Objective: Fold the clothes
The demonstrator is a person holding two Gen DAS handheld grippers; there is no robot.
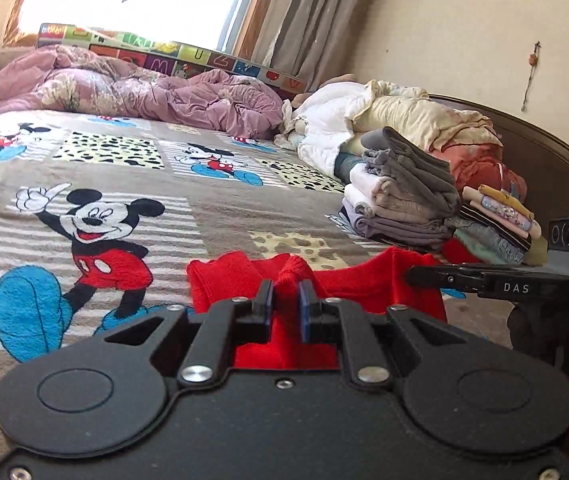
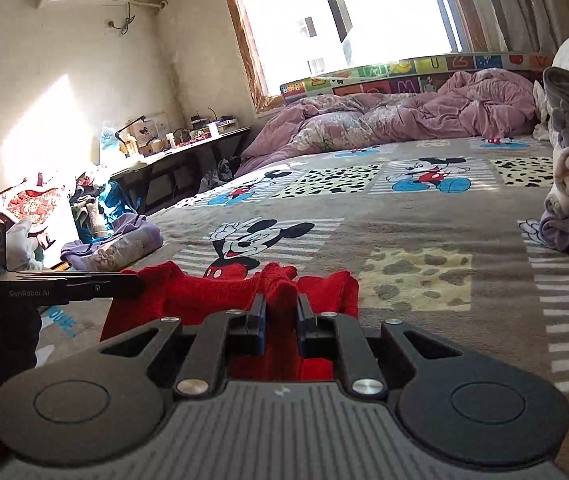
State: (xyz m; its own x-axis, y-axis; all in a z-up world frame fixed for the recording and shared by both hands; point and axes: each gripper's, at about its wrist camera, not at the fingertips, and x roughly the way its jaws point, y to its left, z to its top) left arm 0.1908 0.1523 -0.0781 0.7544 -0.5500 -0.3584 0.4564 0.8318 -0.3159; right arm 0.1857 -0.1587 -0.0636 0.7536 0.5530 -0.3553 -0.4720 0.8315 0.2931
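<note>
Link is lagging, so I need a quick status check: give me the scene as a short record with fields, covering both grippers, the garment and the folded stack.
left gripper: shut on red garment
right gripper: shut on red garment
red garment: bunched, held between both grippers, above the bedspread
bedspread: cartoon-mouse print
folded stack: grey and pale clothes, right of the garment

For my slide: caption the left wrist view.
Both tongs, left and right, pinch a red garment above the bed.

The bed (image 1: pixel 244 208) carries a cartoon-mouse blanket (image 1: pixel 96 216), a rumpled pink quilt (image 1: pixel 144 88) and stacked folded clothes (image 1: pixel 408 200).
</note>
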